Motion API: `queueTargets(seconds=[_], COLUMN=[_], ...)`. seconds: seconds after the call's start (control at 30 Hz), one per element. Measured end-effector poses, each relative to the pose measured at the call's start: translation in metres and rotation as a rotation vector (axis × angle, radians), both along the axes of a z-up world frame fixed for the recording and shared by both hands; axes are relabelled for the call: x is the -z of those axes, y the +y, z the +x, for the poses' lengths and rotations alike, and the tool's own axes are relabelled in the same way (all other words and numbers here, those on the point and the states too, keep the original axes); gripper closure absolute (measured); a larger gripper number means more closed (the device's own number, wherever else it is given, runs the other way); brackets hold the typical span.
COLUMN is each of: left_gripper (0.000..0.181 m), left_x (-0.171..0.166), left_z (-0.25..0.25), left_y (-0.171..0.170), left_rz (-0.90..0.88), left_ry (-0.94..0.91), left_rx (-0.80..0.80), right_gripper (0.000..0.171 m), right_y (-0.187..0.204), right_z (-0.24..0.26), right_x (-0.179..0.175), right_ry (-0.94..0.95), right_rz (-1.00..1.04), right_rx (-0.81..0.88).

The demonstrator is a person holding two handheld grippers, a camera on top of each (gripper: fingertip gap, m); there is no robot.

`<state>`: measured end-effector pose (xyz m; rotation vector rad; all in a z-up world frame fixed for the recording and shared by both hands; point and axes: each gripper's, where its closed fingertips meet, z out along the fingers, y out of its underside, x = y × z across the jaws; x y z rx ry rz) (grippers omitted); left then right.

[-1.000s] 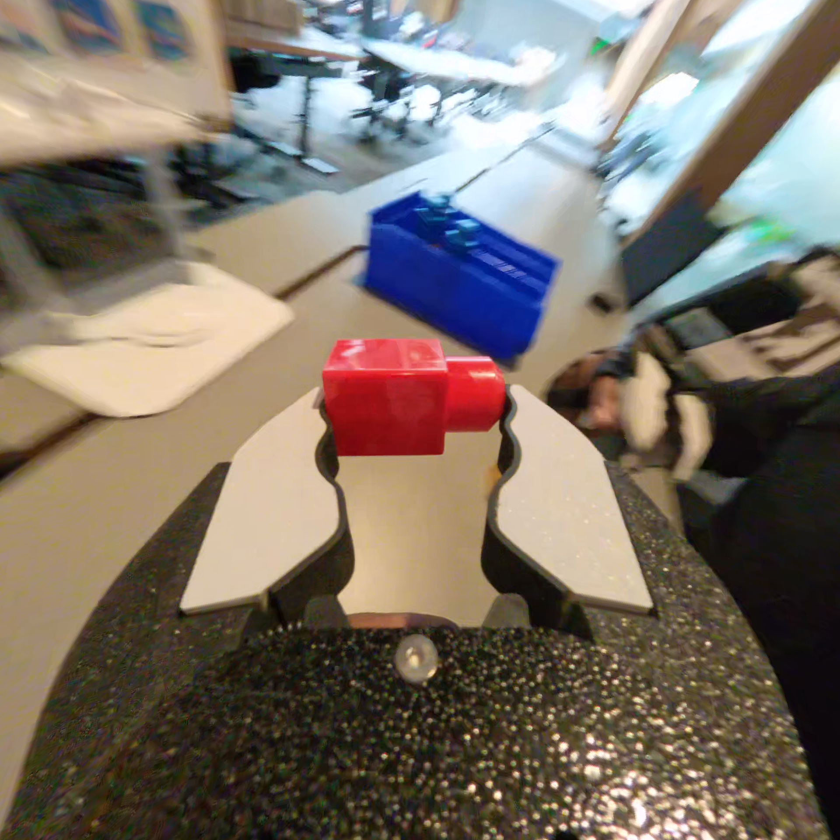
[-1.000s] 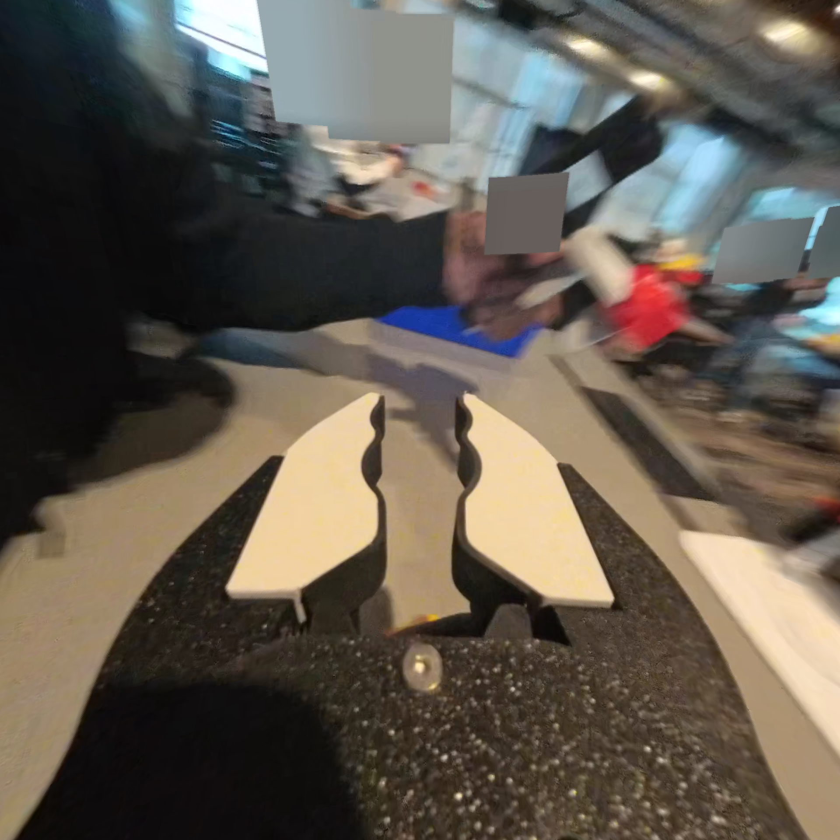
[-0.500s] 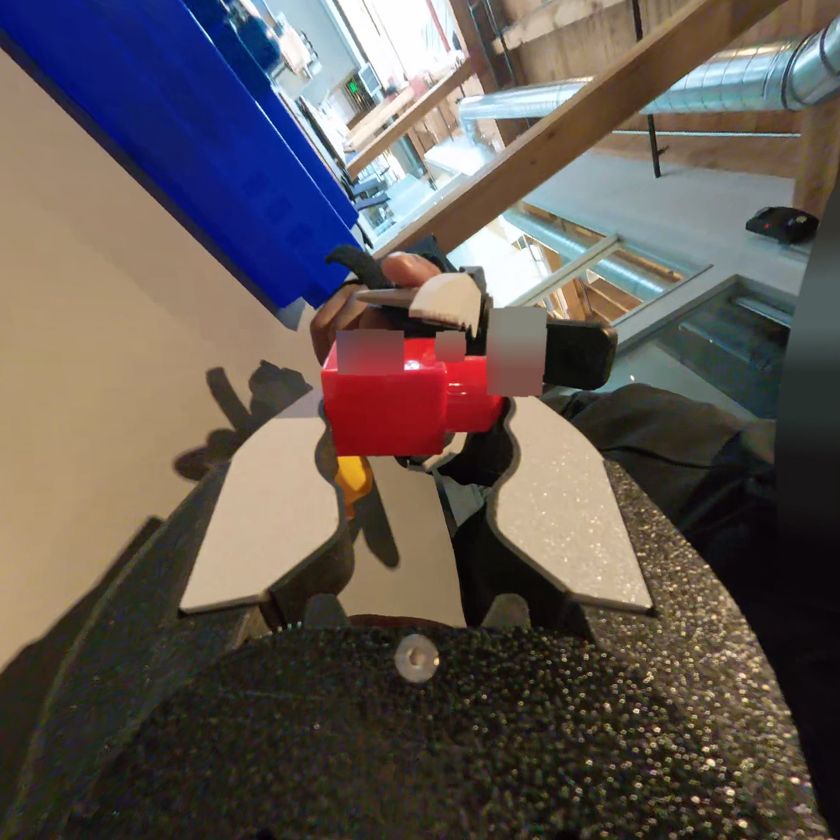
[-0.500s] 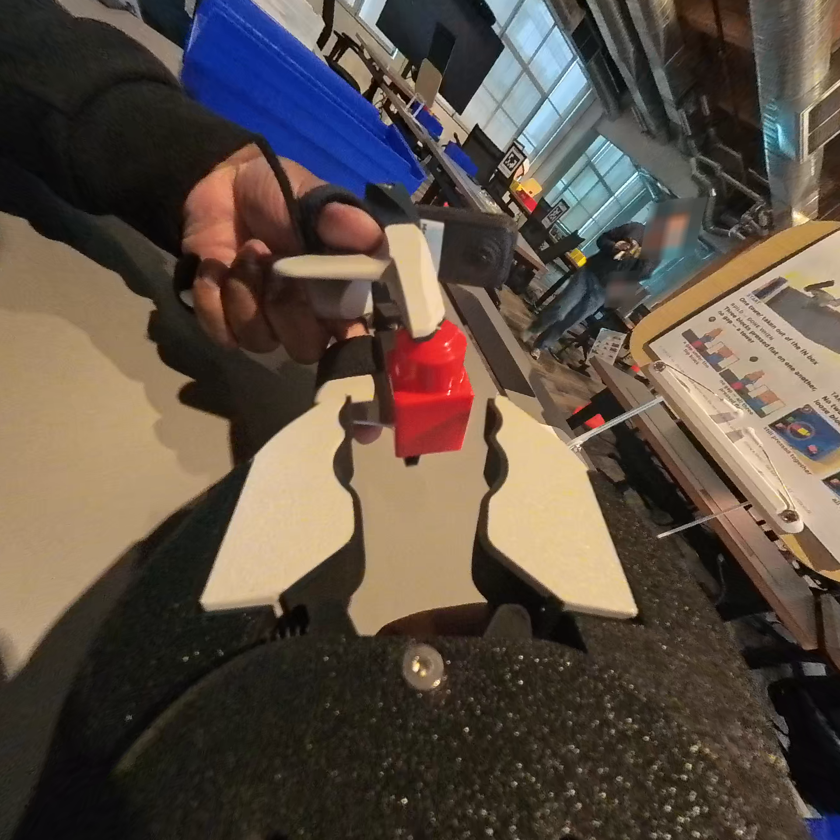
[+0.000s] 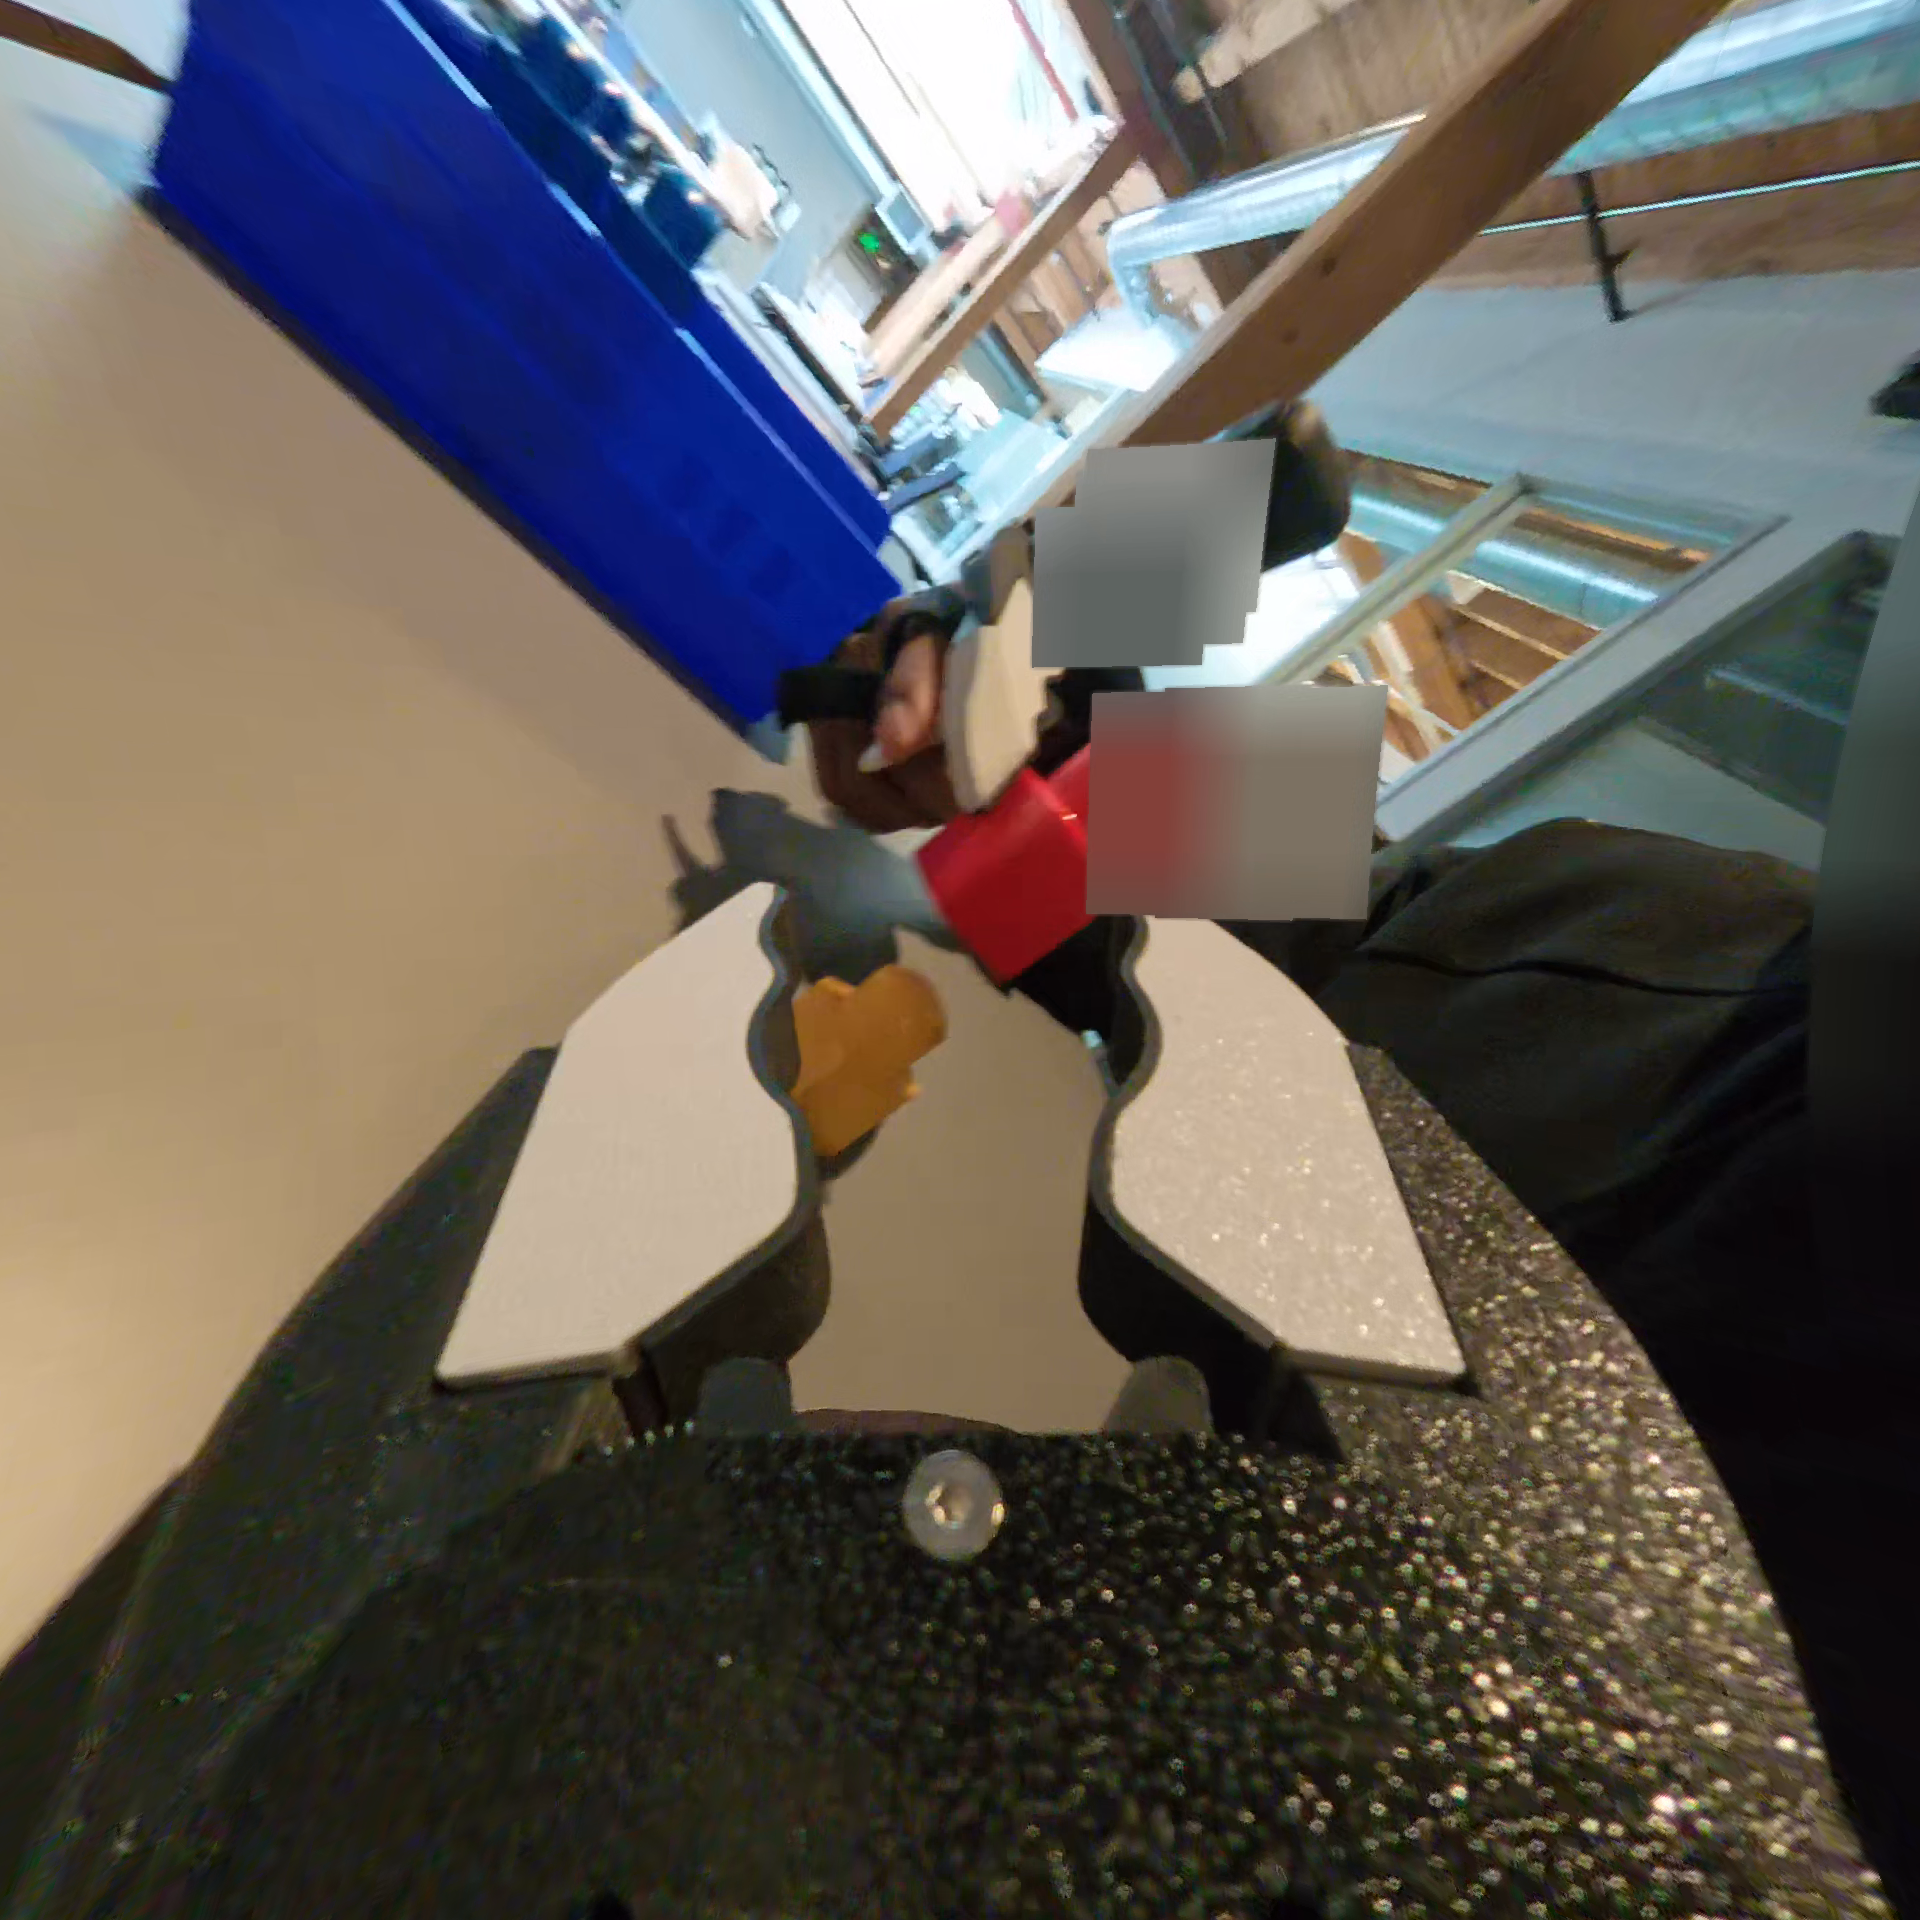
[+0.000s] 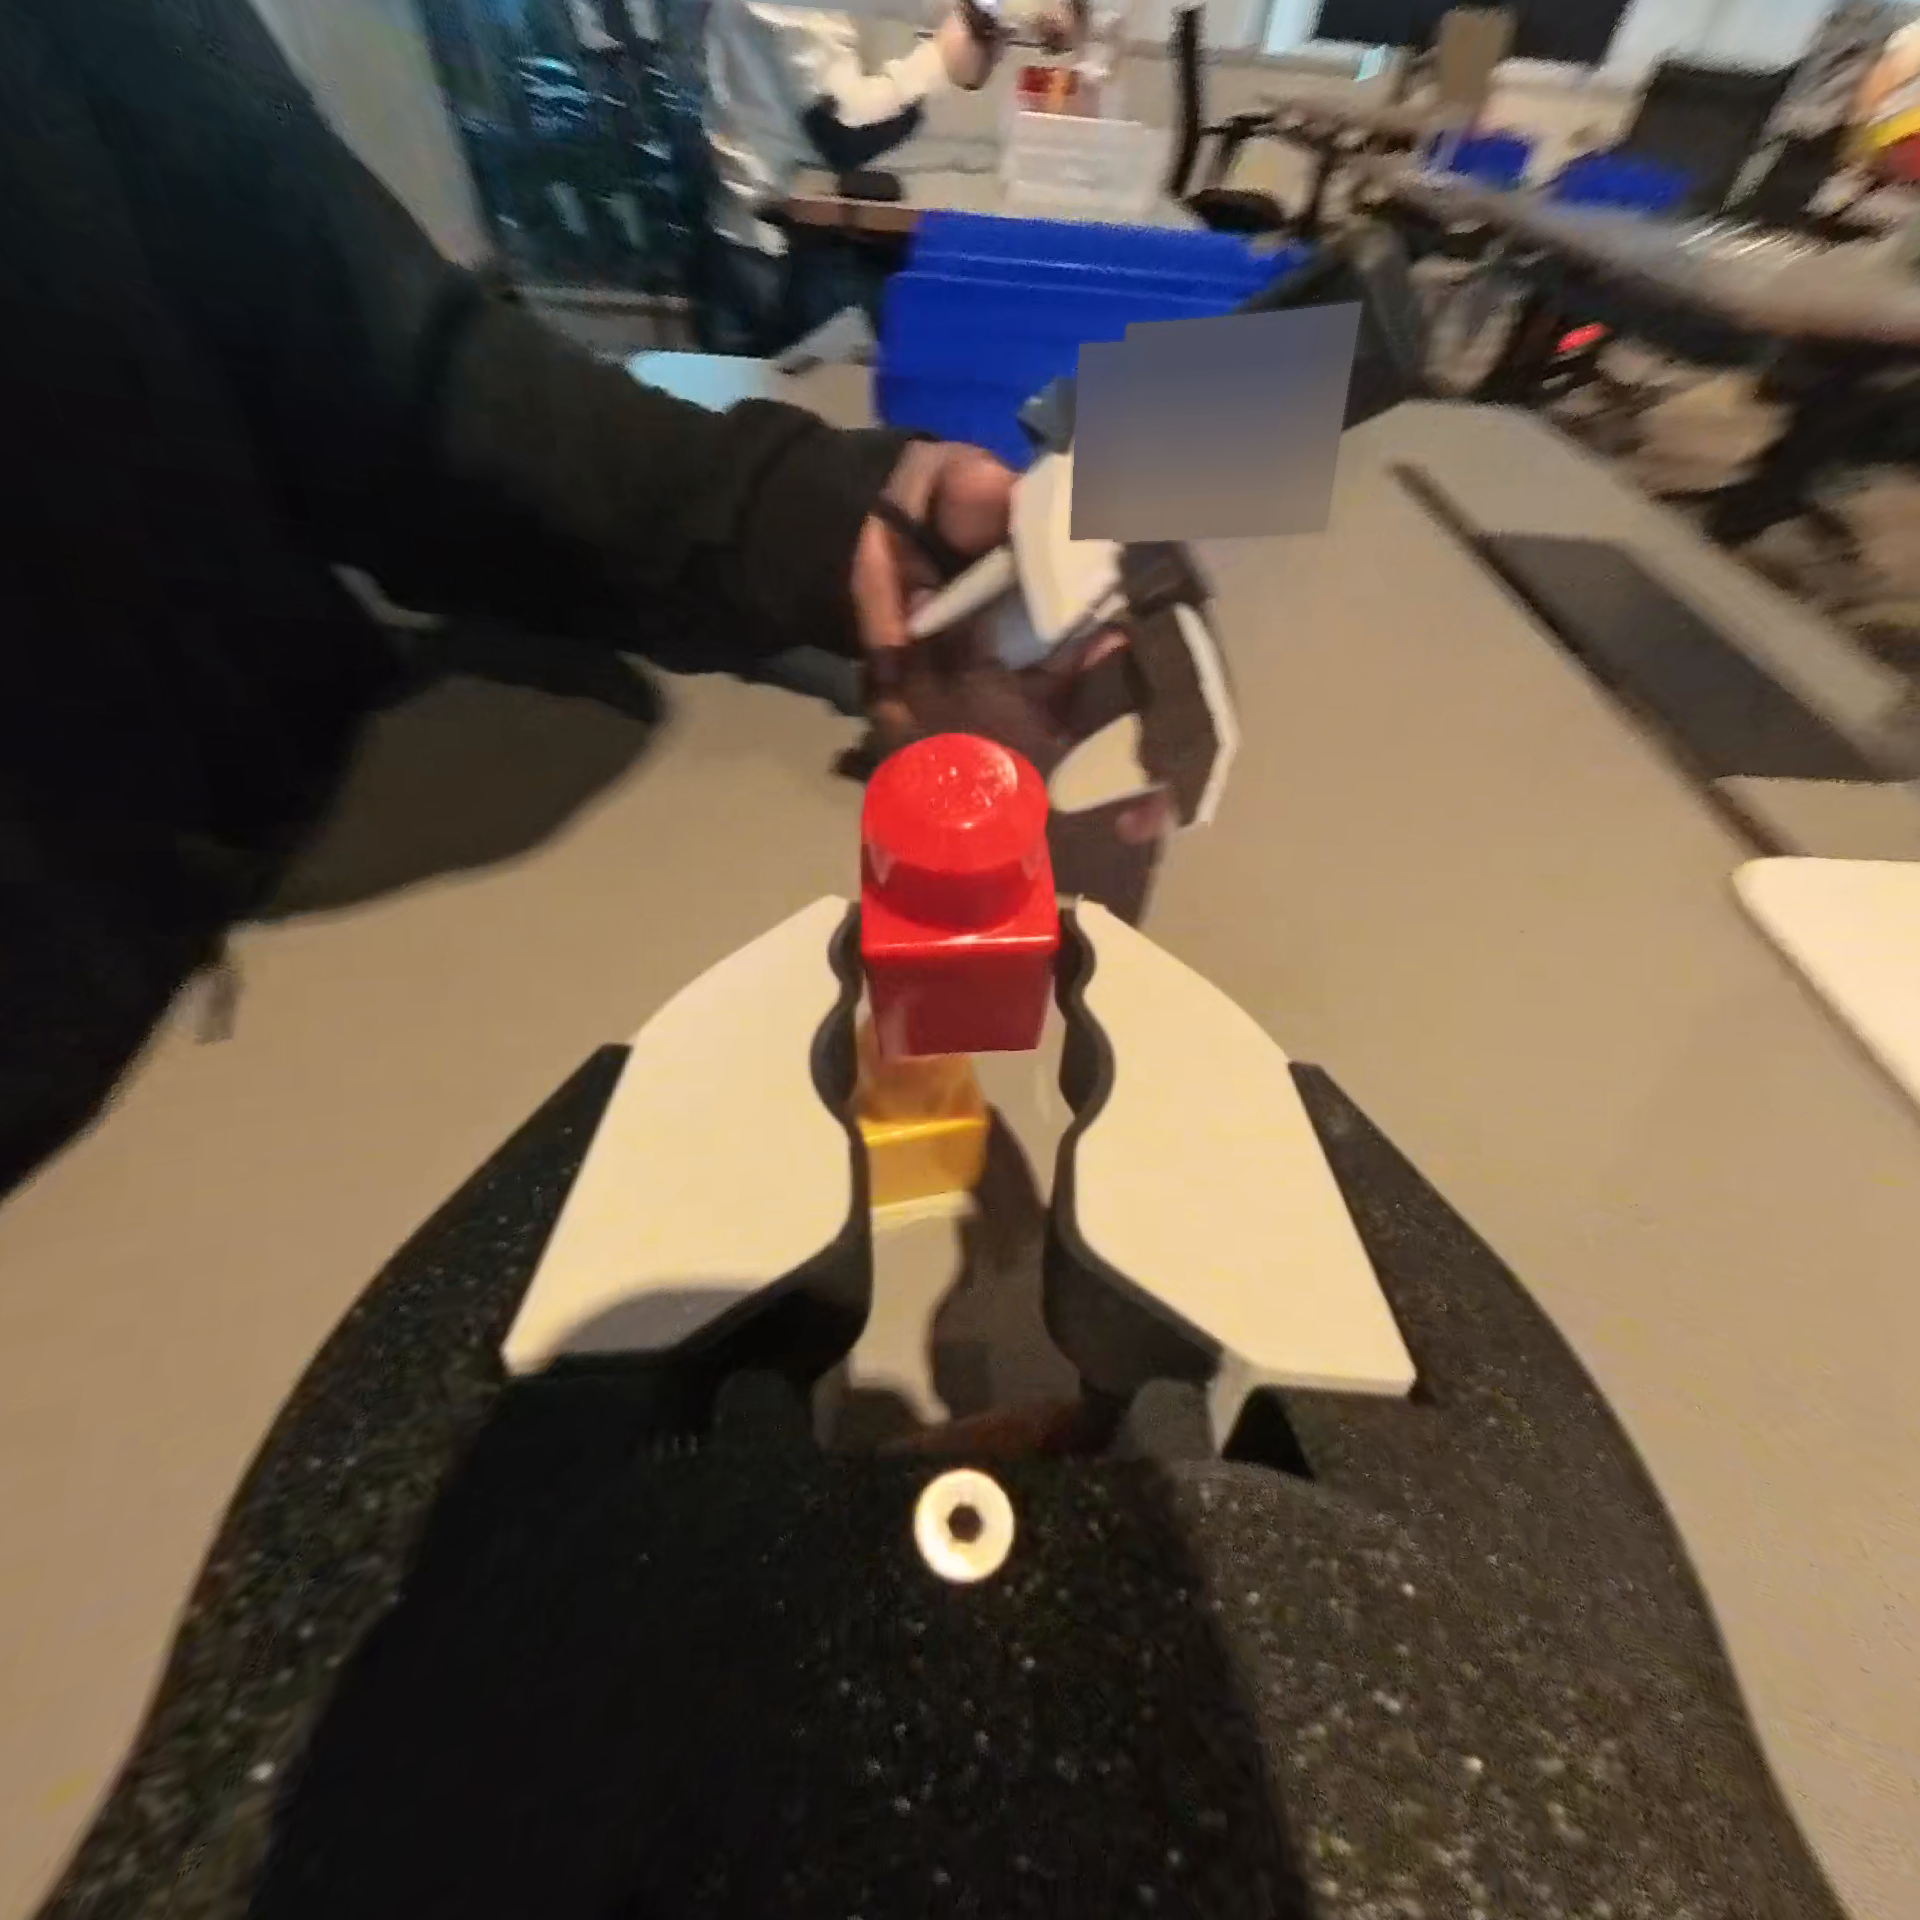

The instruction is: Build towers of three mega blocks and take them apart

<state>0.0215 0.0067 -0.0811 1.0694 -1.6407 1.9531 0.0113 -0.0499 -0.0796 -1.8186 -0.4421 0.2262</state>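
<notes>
Right gripper [image 6: 961, 961] clenched on the glossy red plastic single-stud block [image 6: 958, 935], stud up, directly above the yellow plastic block [image 6: 920, 1143] on the table; left gripper [image 5: 951, 961] released, farther off.

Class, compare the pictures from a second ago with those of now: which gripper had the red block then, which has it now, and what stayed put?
The red block changed grippers: the left gripper held it, then let go and now stands open and empty. The right gripper, empty before, has shut on it above the yellow block. The blue bin and the table stayed as they were.
</notes>
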Motion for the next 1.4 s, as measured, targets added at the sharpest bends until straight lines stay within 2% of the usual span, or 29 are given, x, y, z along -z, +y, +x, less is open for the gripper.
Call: queueTargets(seconds=[0.07,0.13,0.2,0.37,0.5,0.6,0.93,1.1,1.27,1.4], left_gripper=[0.126,0.126,0.13,0.13,0.13,0.13,0.13,0.13,0.131,0.136], left_x=[0.015,0.027,0.023,0.03,0.034,0.035,0.045,0.055,0.057,0.053], left_z=[0.002,0.001,-0.003,-0.006,-0.008,-0.009,-0.014,-0.027,-0.035,-0.035], left_y=[0.011,0.016,0.017,0.012,0.009,0.008,-0.001,-0.014,-0.02,-0.031], left_rz=[0.053,0.076,0.045,0.105,0.134,0.141,0.229,0.344,0.382,0.49], left_ry=[0.017,0.047,0.052,0.051,0.049,0.056,0.044,-0.008,-0.06,-0.258], left_rx=[-0.022,-0.022,0.004,0.022,0.032,0.04,0.073,0.148,0.191,0.154], right_gripper=[0.135,0.135,0.135,0.135,0.135,0.135,0.135,0.135,0.135,0.135], right_y=[-0.008,-0.01,-0.01,0.0,-0.001,-0.001,-0.004,-0.006,-0.007,-0.003], right_z=[-0.006,-0.007,-0.008,-0.012,-0.012,-0.013,-0.015,-0.016,-0.015,-0.017], right_x=[-0.001,0.002,0.007,0.015,0.037,0.039,0.046,0.05,0.052,0.053], right_ry=[0.076,0.073,0.035,0.024,-0.001,0.026,-0.08,-0.195,-0.318,-0.341], right_rz=[-0.059,-0.107,-0.154,-0.213,-0.287,-0.275,-0.284,-0.386,-0.551,-0.606], right_rx=[-0.083,-0.116,-0.144,-0.193,-0.184,-0.175,-0.183,-0.181,-0.189,-0.191])
